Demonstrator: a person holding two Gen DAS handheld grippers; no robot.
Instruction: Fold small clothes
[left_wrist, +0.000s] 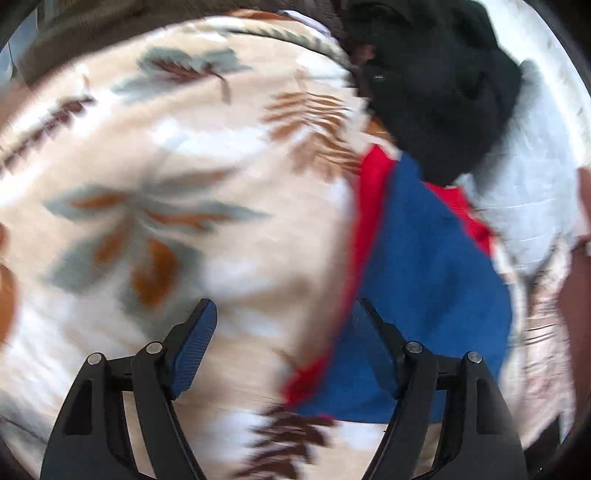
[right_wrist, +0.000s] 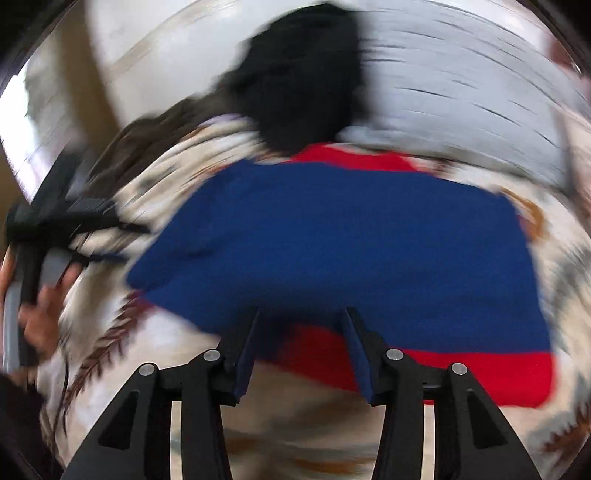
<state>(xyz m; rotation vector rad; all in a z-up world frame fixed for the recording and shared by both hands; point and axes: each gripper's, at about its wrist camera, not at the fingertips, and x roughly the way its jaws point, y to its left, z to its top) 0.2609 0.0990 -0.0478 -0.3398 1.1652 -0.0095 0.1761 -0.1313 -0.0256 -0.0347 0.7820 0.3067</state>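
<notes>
A blue and red small garment lies flat on a cream blanket with a leaf print. It fills the middle of the right wrist view, with red strips along its far and near edges. My left gripper is open and empty, above the blanket at the garment's left edge. My right gripper is open and empty, just above the garment's near red edge. The left gripper also shows at the left of the right wrist view. Both views are motion-blurred.
A black garment lies bunched beyond the blue one, also in the right wrist view. A pale grey-white cloth lies to the right of it. A dark brown edge borders the blanket's far side.
</notes>
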